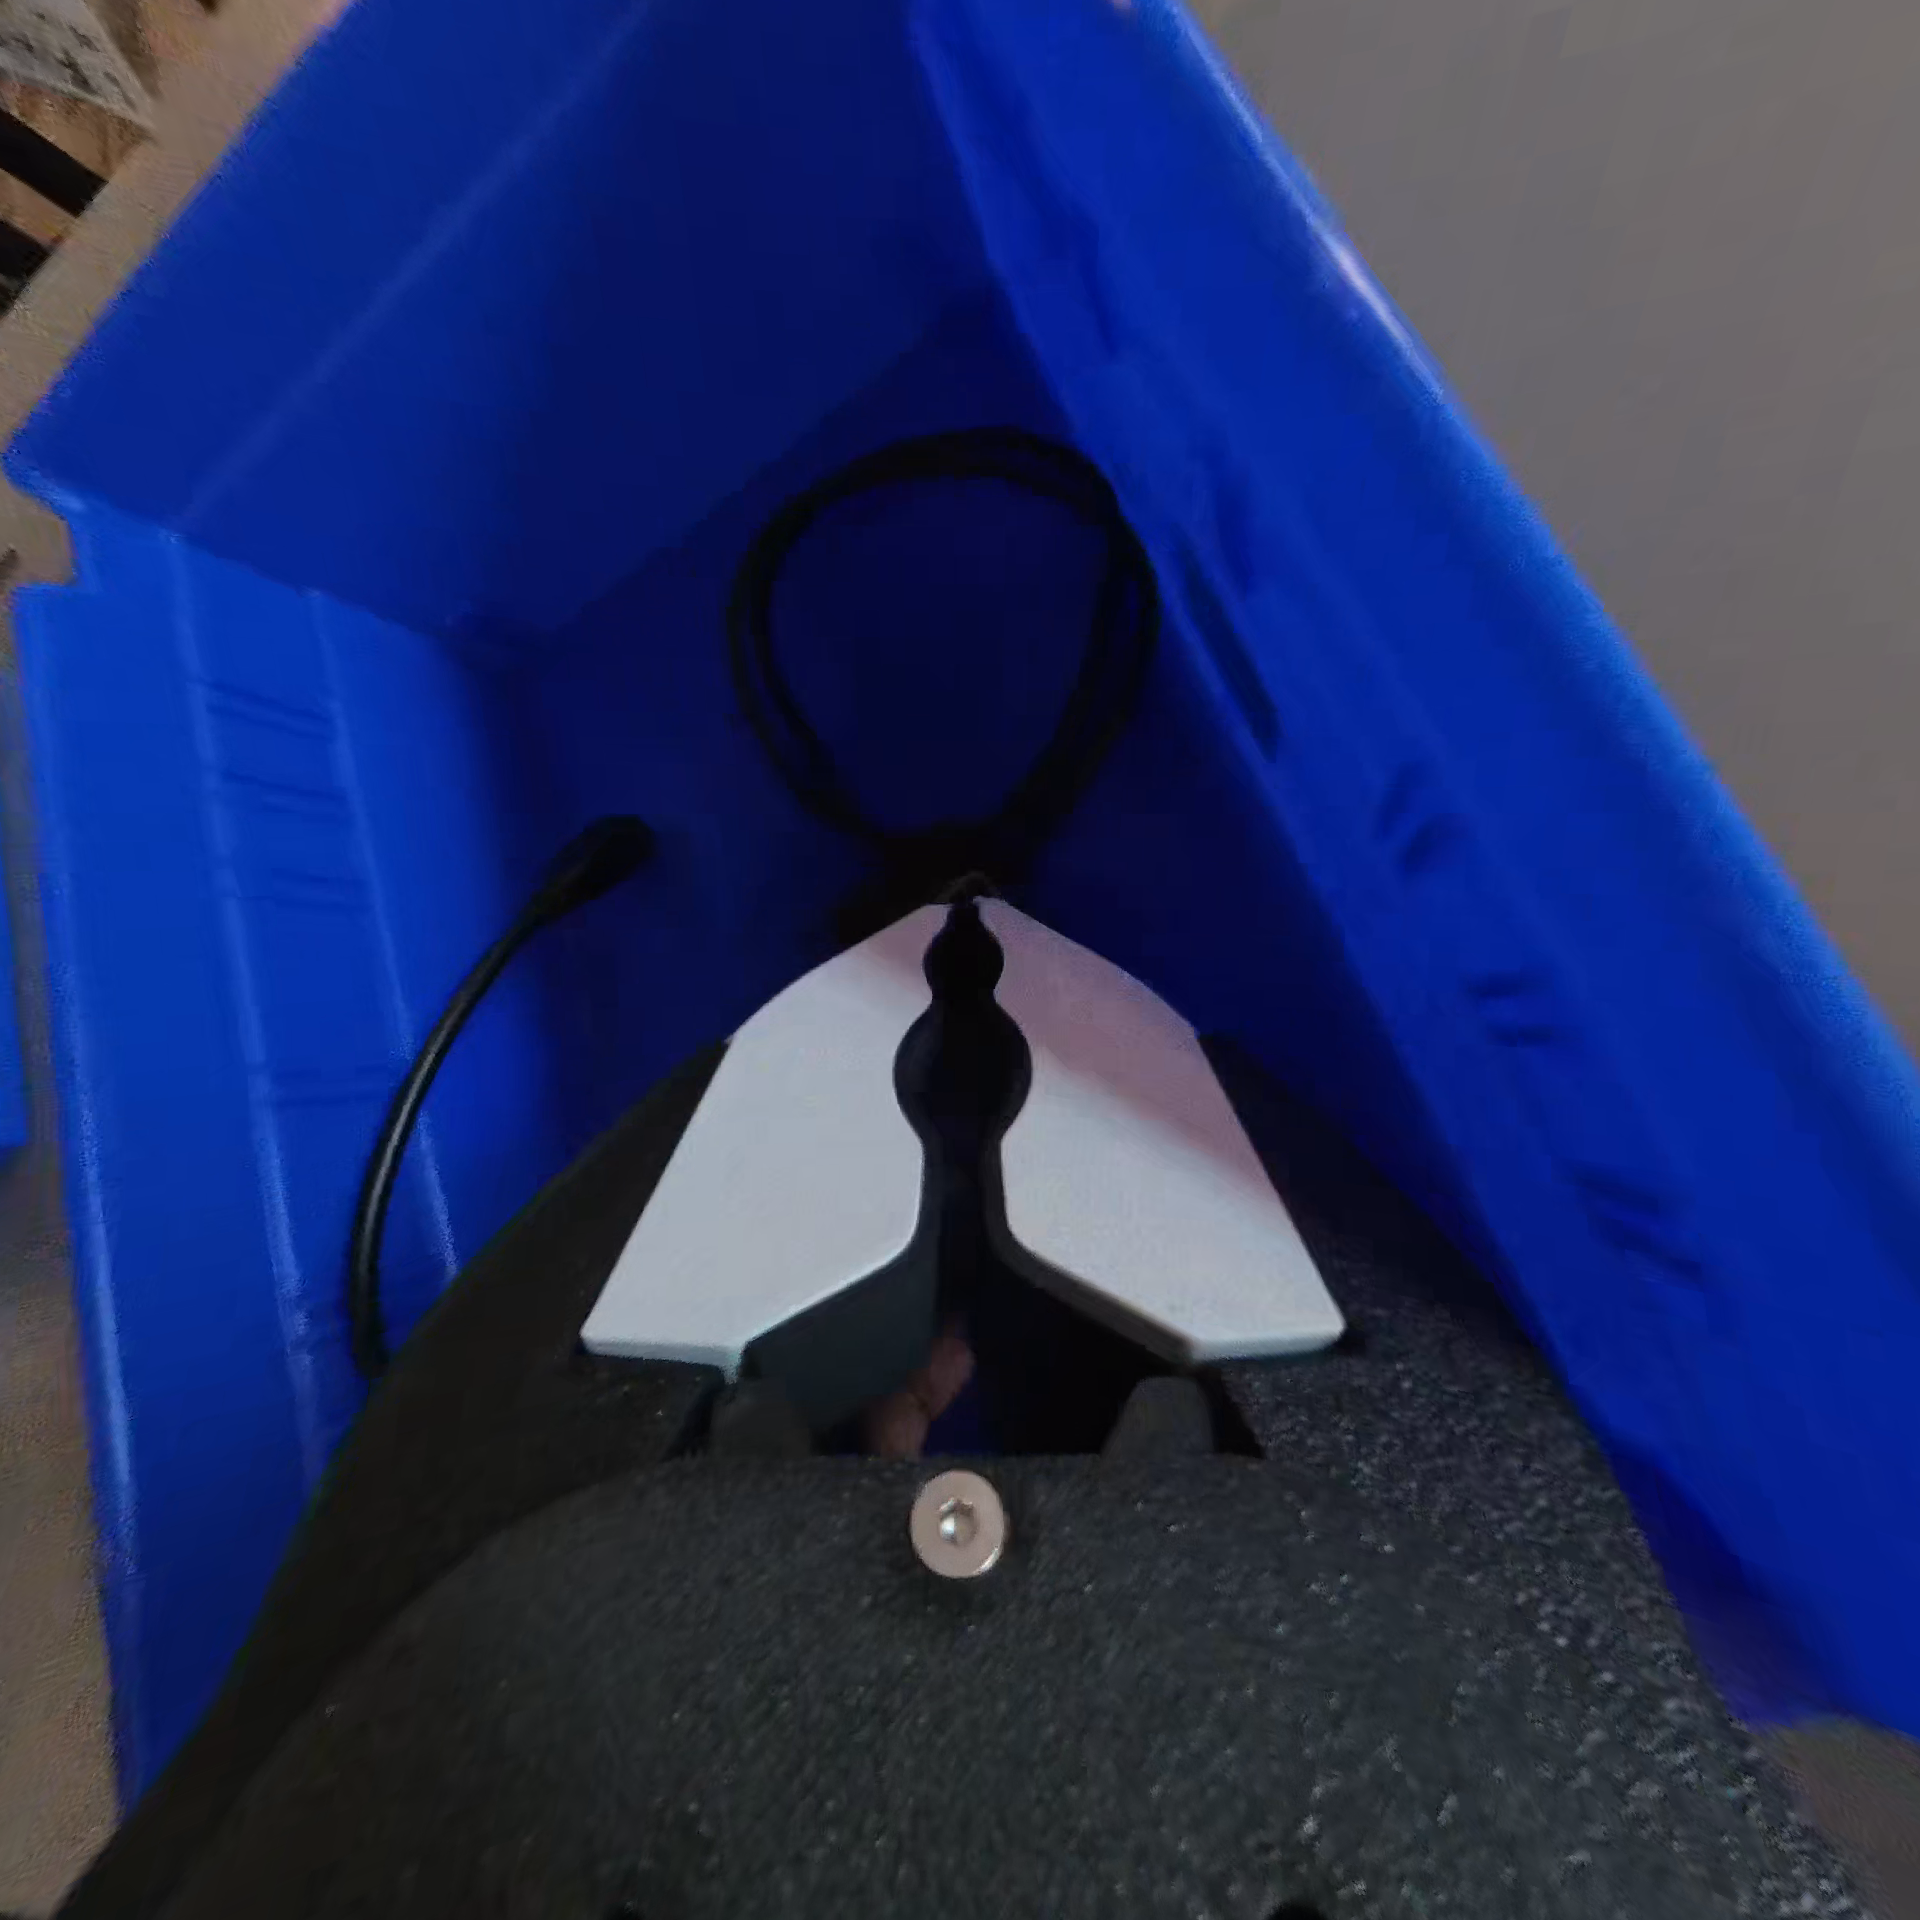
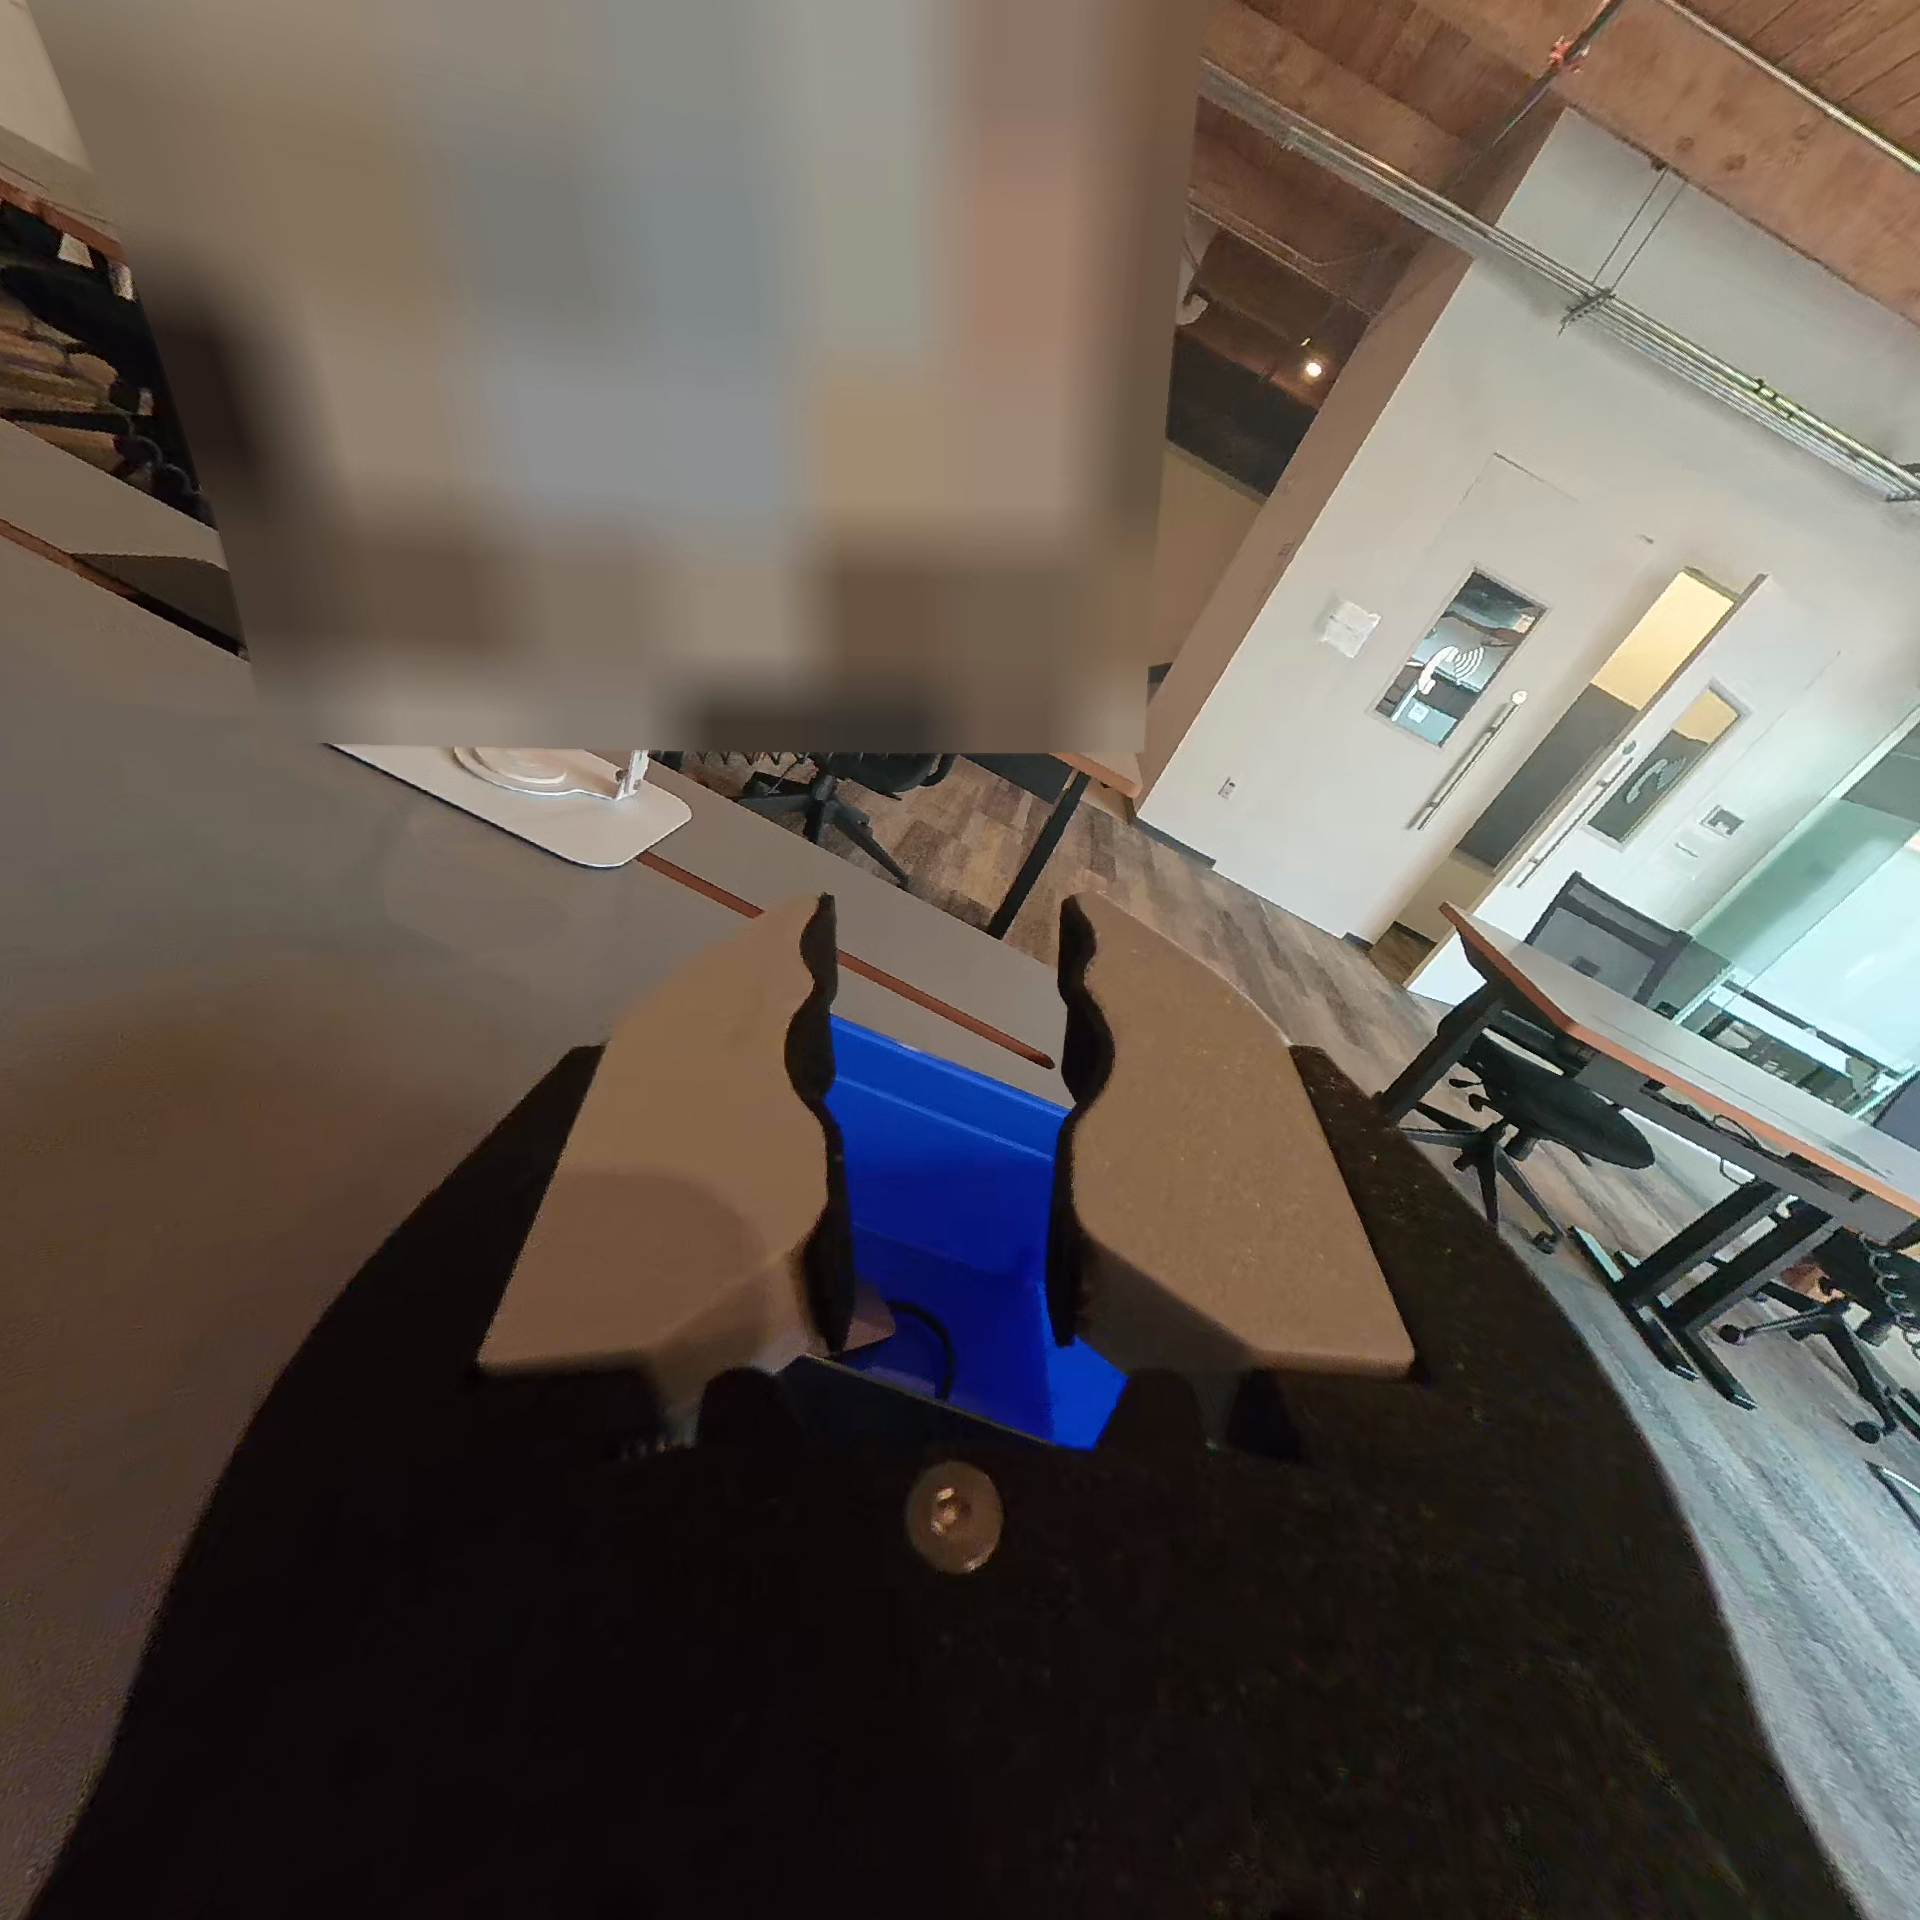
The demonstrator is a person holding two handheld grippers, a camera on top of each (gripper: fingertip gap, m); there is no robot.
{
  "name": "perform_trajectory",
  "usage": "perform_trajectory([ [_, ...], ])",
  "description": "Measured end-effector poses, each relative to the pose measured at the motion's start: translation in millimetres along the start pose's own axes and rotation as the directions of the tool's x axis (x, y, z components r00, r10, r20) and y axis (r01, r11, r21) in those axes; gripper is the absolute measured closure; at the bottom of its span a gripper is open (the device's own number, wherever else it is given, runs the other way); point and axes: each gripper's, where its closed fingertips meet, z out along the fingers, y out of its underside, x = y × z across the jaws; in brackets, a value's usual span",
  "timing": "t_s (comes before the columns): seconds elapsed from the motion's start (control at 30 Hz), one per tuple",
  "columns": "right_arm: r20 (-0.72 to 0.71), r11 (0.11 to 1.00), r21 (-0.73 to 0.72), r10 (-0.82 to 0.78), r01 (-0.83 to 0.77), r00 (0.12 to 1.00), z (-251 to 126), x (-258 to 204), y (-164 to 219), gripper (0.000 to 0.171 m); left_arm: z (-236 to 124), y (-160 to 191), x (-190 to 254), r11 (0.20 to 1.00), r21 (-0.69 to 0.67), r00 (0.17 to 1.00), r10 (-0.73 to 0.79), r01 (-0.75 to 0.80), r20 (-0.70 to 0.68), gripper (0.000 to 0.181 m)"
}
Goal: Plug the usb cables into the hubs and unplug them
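In the left wrist view my left gripper (image 1: 961,906) reaches into a blue bin (image 1: 520,364). Its fingertips are together at the base of a thin black cable loop (image 1: 940,623), and a thin strand shows right at the tips. A thicker black cable (image 1: 436,1060) curves up along the bin's left wall and ends in a plug (image 1: 613,842). In the right wrist view my right gripper (image 2: 945,920) is open and empty, held above the grey table (image 2: 312,987). The blue bin (image 2: 935,1143) shows below, between its fingers. No hub is in view.
The bin's walls stand close on the left (image 1: 239,883) and right (image 1: 1455,727) of my left gripper. A white stand base (image 2: 561,810) lies on the table farther off. Other desks (image 2: 1714,1060) and office chairs (image 2: 1538,1122) stand on the floor to the right. Tip to tip, the grippers are about 65 cm apart.
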Motion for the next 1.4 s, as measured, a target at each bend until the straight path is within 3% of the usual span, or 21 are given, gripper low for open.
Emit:
perform_trajectory([
  [0.17,0.026,1.0,-0.015,-0.009,0.009,1.0,6,-10,2,0.131,-36,-4,-40,0.973,0.155,0.983,-0.181,0.174,0.035,0.181],
  [0.23,0.034,0.999,-0.025,-0.024,0.025,0.999,9,-14,4,0.131,-45,-6,-39,0.959,0.193,0.978,-0.209,0.206,-0.01,0.178],
  [0.33,0.046,0.998,-0.036,-0.052,0.054,0.998,10,-20,4,0.131,-38,4,-16,0.967,0.065,0.964,-0.235,0.245,-0.127,0.123],
  [0.43,0.043,0.997,-0.041,-0.071,0.072,0.997,10,-21,3,0.131,-15,24,7,0.972,-0.102,0.96,-0.228,0.214,-0.164,0.099],
  [0.5,0.035,0.997,-0.034,-0.073,0.074,0.997,8,-19,2,0.132,7,39,24,0.963,-0.208,0.96,-0.21,0.17,-0.185,0.097],
  [0.53,0.031,0.997,-0.031,-0.072,0.073,0.997,7,-18,1,0.132,10,30,29,0.953,-0.193,0.938,-0.273,0.234,-0.213,0.114],
  [0.57,0.028,0.997,-0.028,-0.069,0.069,0.997,7,-17,1,0.132,10,30,32,0.95,-0.208,0.934,-0.278,0.233,-0.224,0.12],
  [0.7,0.023,0.998,-0.024,-0.059,0.059,0.998,5,-13,1,0.133,8,29,33,0.966,-0.183,0.948,-0.22,0.18,-0.228,0.125],
  [0.8,0.027,0.998,-0.024,-0.063,0.064,0.998,5,-15,2,0.133,1,30,4,0.989,-0.122,0.994,-0.088,0.08,-0.066,0.133],
  [0.97,0.071,0.997,-0.013,-0.069,0.071,0.995,10,-29,-1,0.134,-48,-11,-24,0.979,0.181,0.995,-0.097,0.097,-0.006,0.135],
  [1.13,0.289,0.993,0.079,0.059,-0.086,0.956,15,-81,-25,0.137,-114,-57,-30,0.895,0.443,0.992,-0.019,-0.04,0.127,0.135],
  [1.27,0.563,0.947,0.126,0.177,-0.296,0.807,8,-149,-59,0.135,-171,-100,-7,0.722,0.632,0.948,0.112,-0.283,0.297,0.135],
  [1.4,0.785,0.887,0.09,0.217,-0.453,0.58,-12,-219,-91,0.12,-204,-130,43,0.577,0.678,0.886,0.219,-0.455,0.408,0.136],
])
